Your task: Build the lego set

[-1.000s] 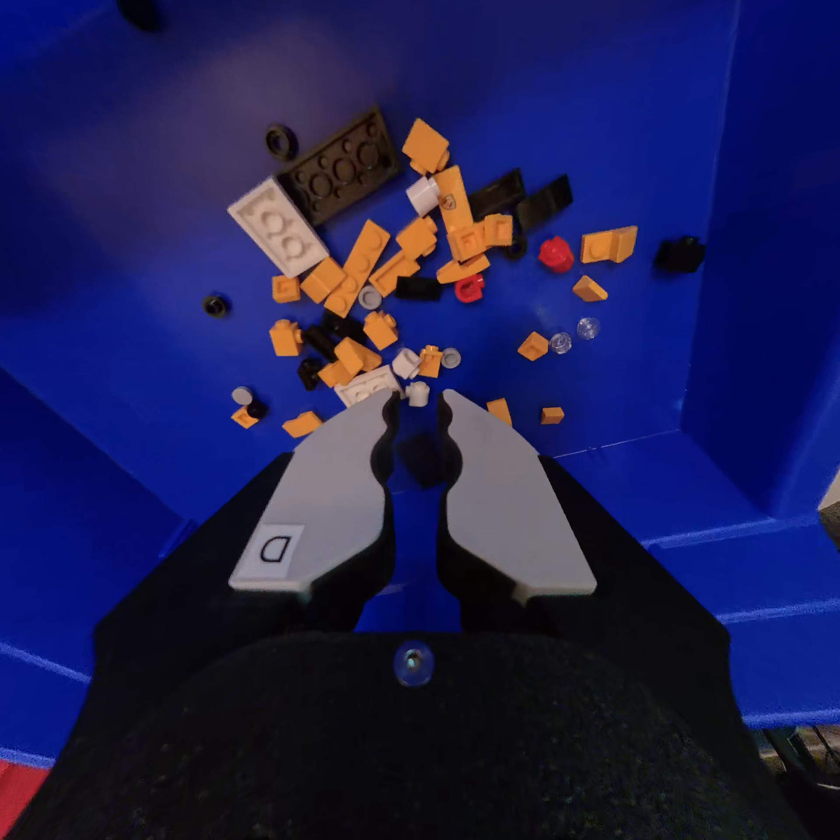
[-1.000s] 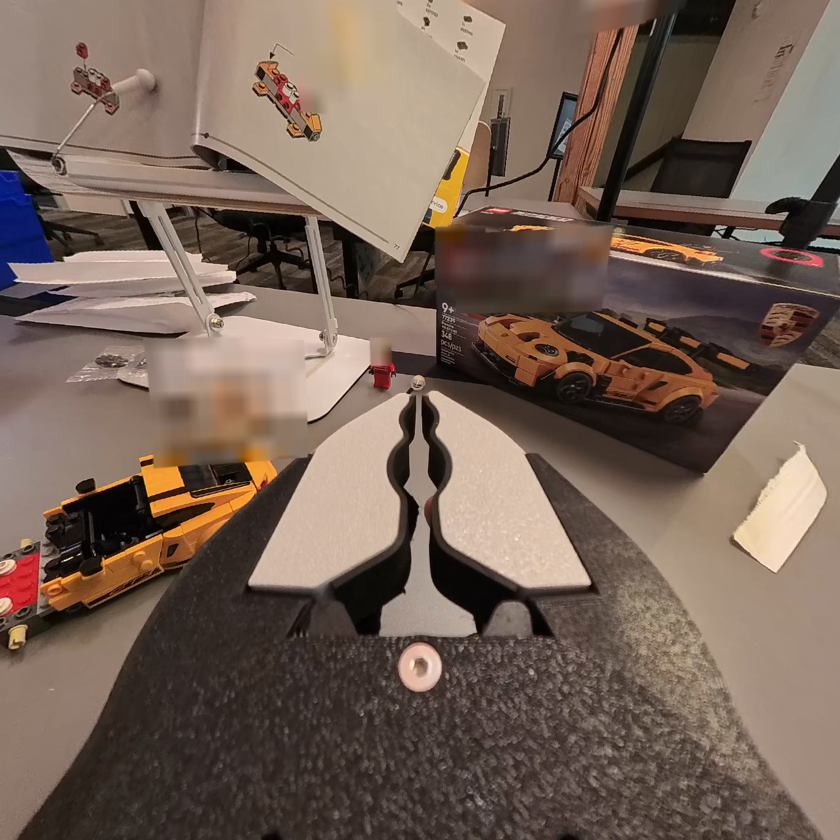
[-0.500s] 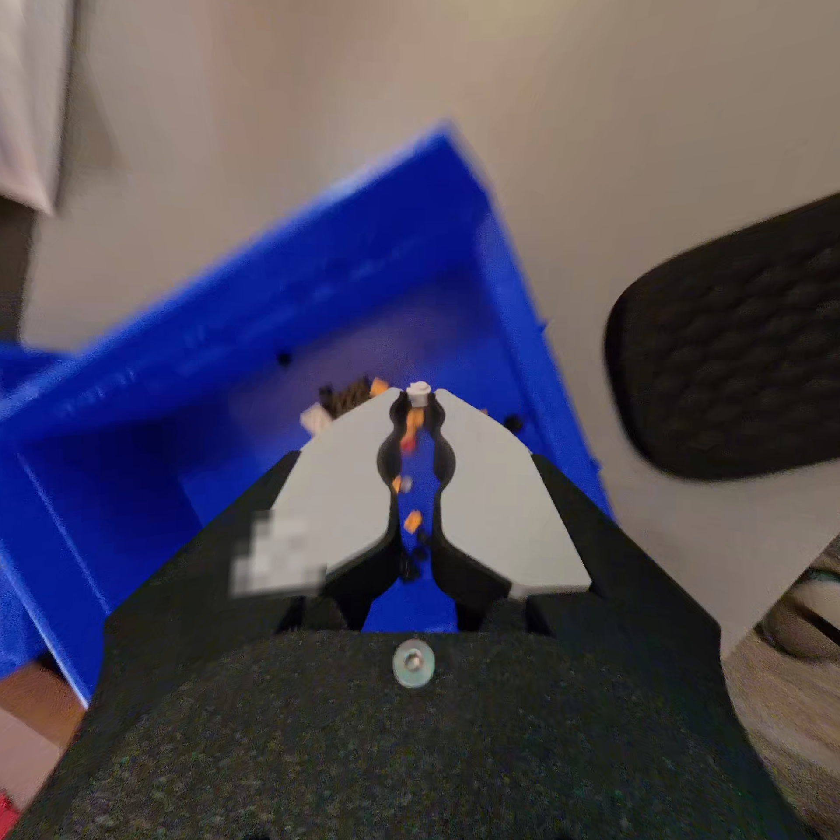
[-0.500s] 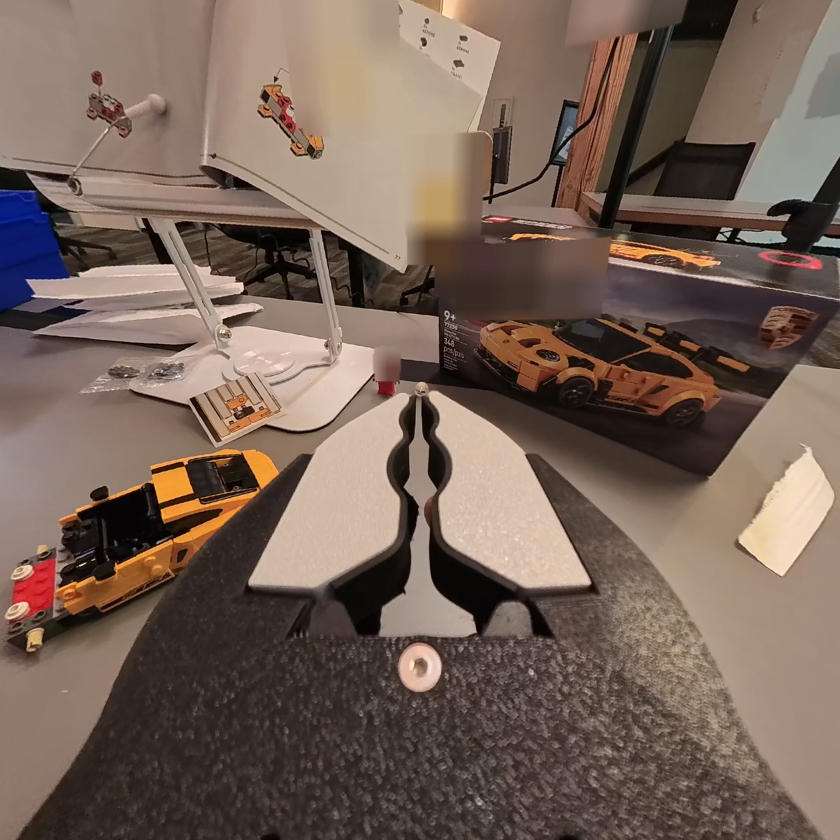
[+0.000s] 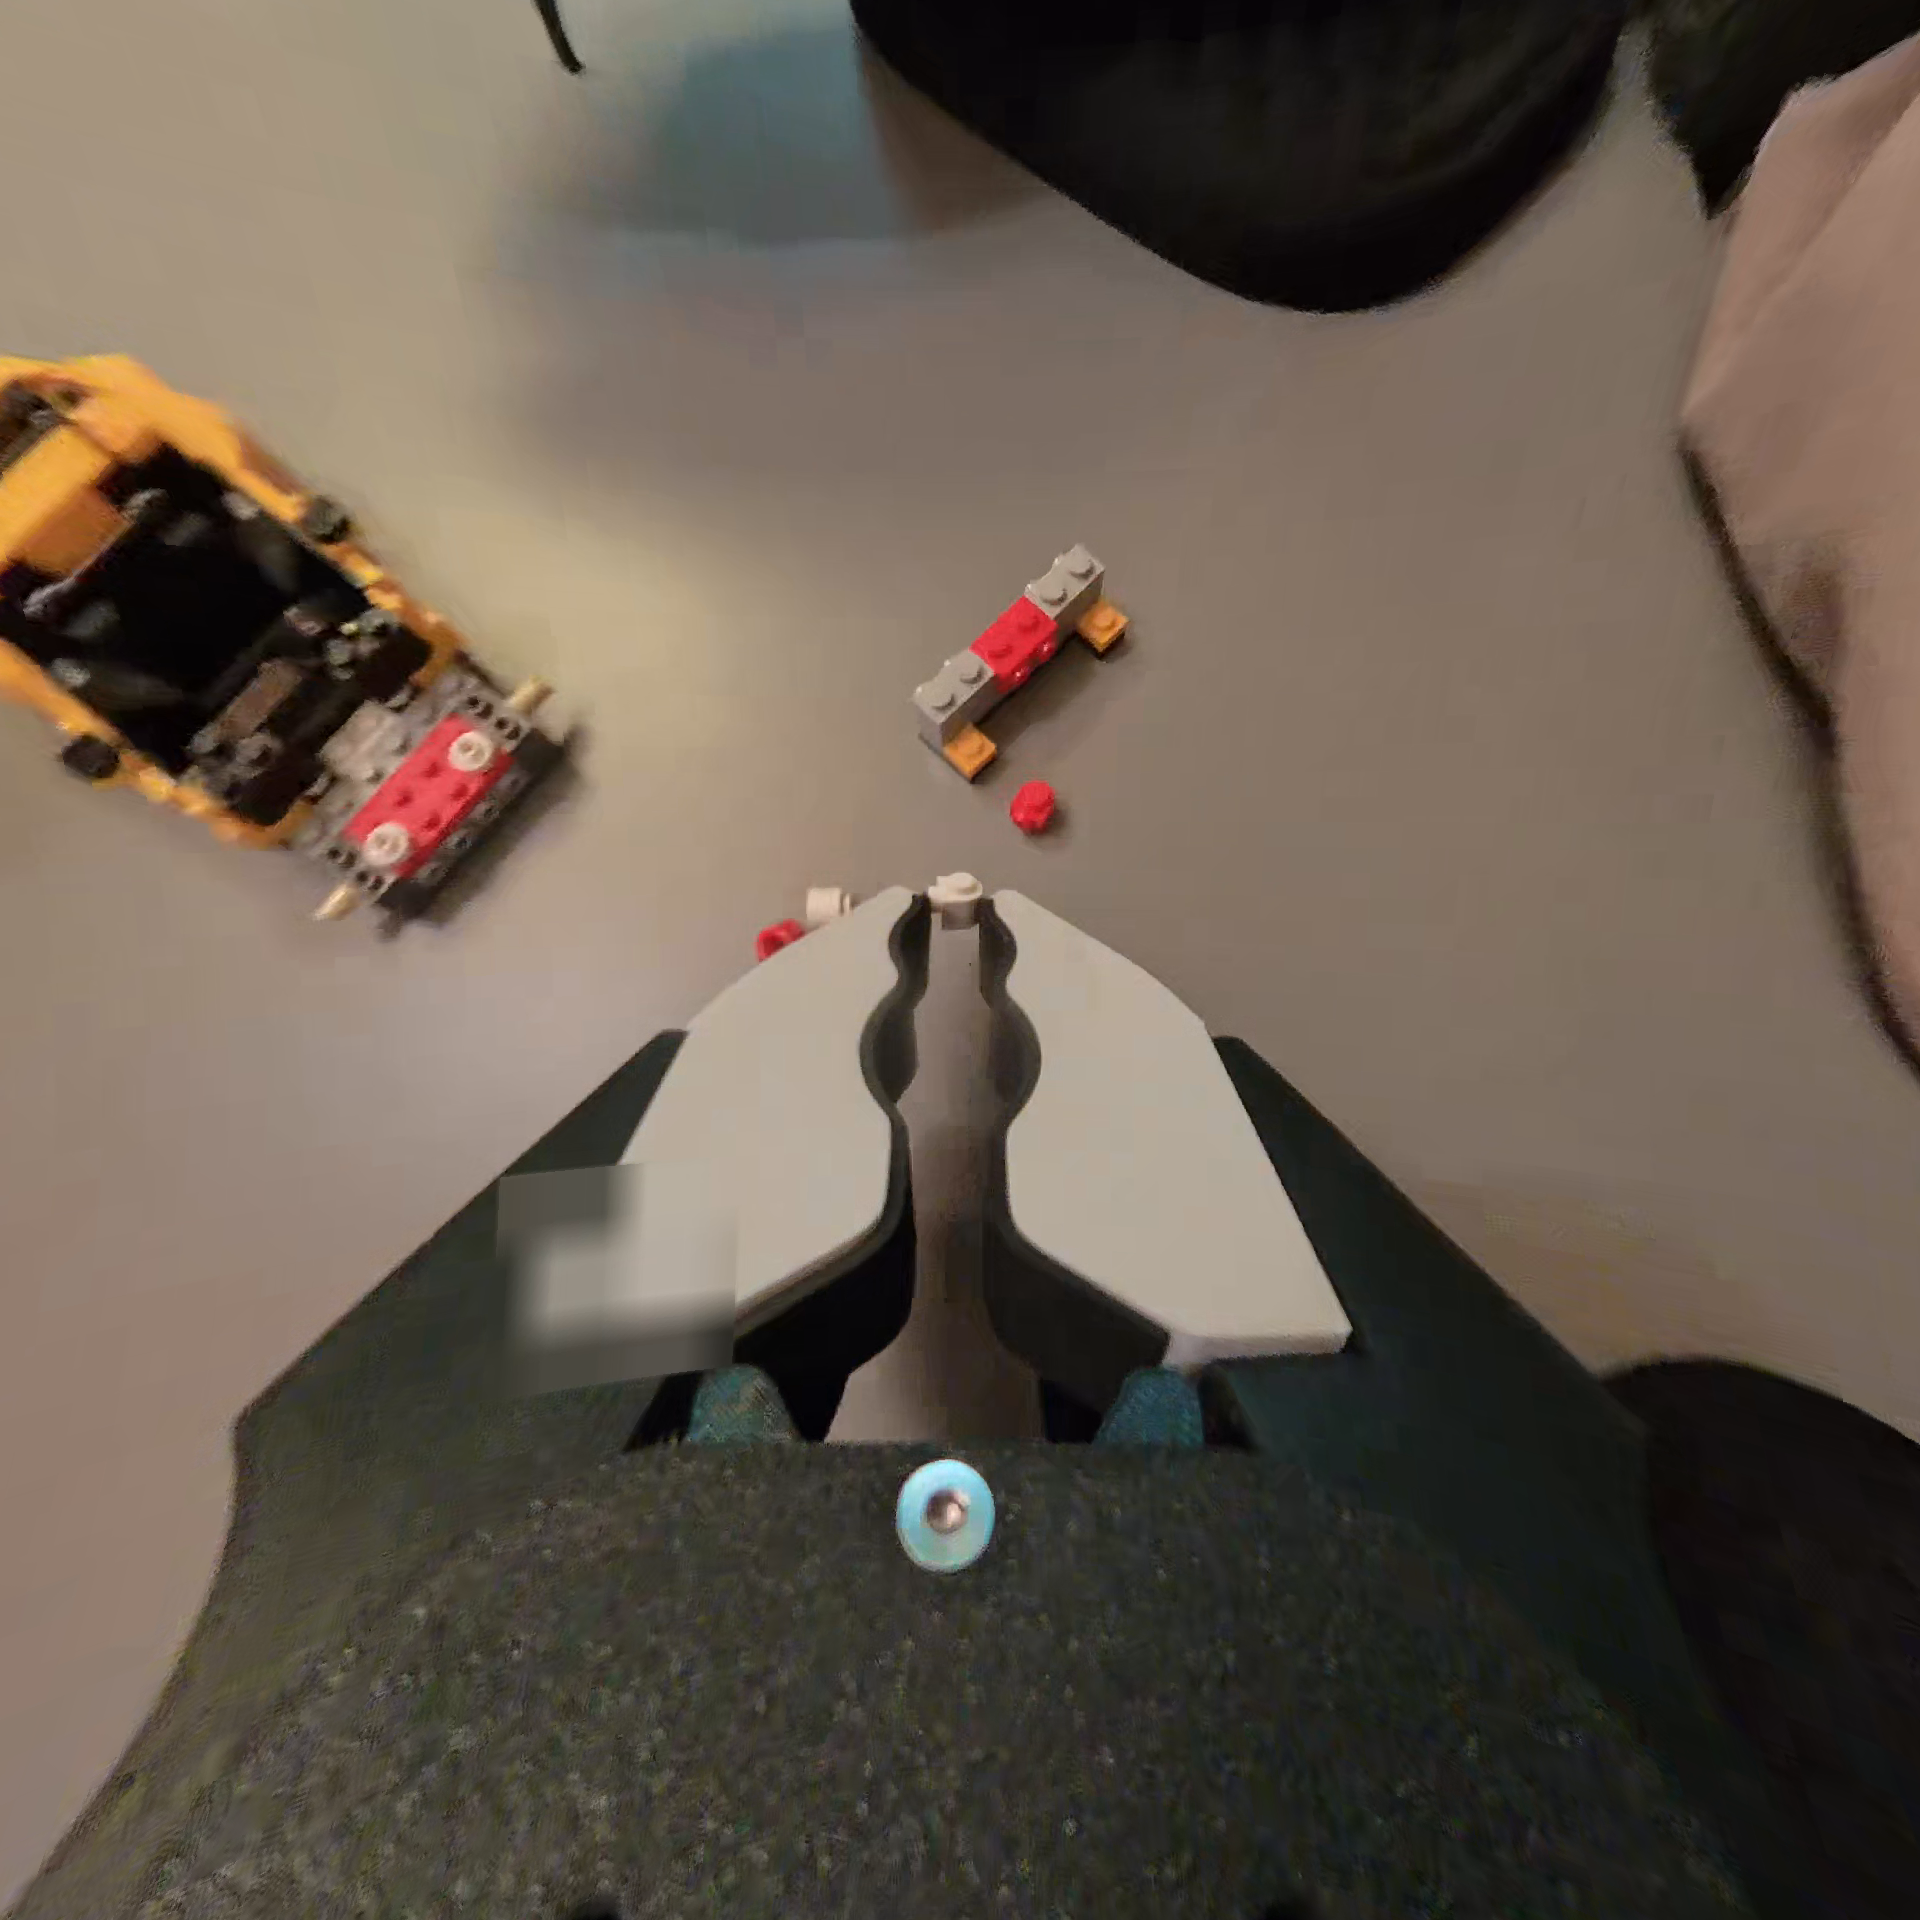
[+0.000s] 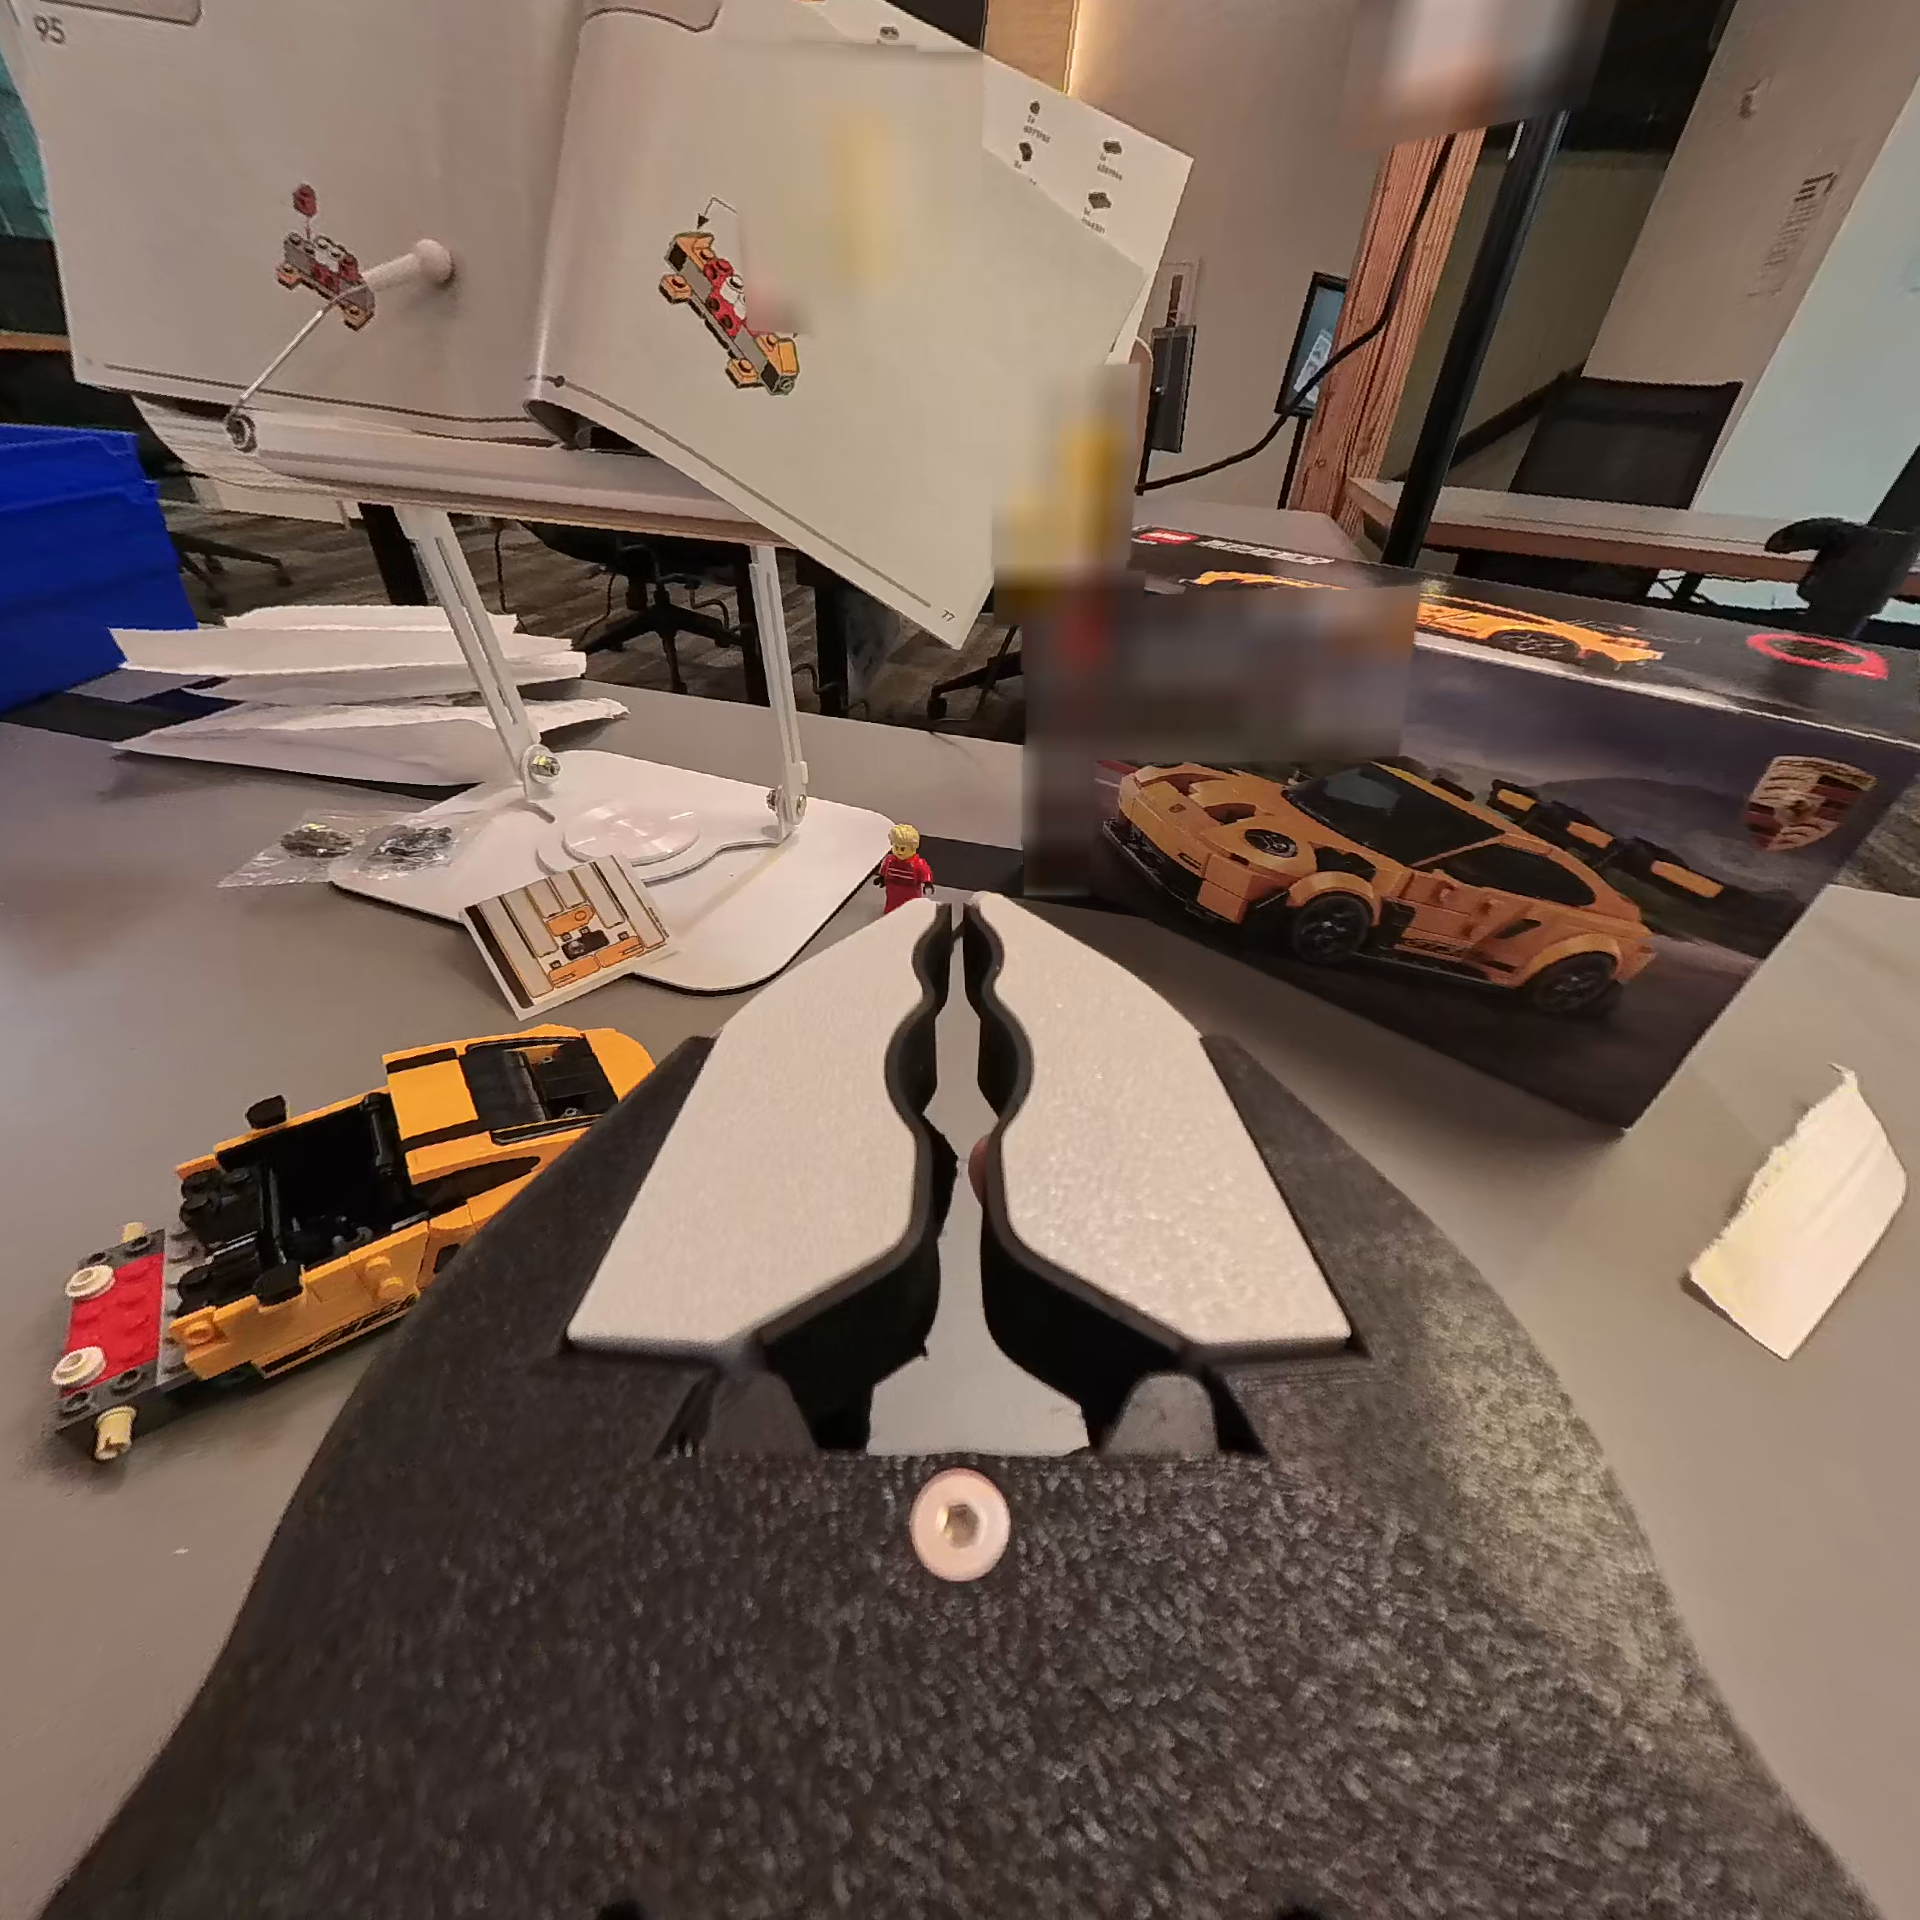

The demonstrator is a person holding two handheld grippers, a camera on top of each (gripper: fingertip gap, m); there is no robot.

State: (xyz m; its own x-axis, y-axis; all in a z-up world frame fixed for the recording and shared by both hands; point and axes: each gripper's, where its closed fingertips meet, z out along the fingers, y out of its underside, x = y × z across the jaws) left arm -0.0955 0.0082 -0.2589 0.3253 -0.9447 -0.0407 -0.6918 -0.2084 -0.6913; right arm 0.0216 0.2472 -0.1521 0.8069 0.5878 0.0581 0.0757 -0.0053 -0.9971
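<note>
Left gripper (image 5: 954,914) over the grey table (image 5: 1351,644), clamped on a tiny white stud (image 5: 954,900), pinched only at the very tips. Shallow hold: any twist, and off it pops. Small grey-and-red block (image 5: 1023,658) just ahead, loose red stud (image 5: 1034,807) beside it, easily knocked. Half-built orange car (image 5: 239,644) off to the left. Right gripper (image 6: 956,920) pressed together, nothing visible between its tips.
</note>
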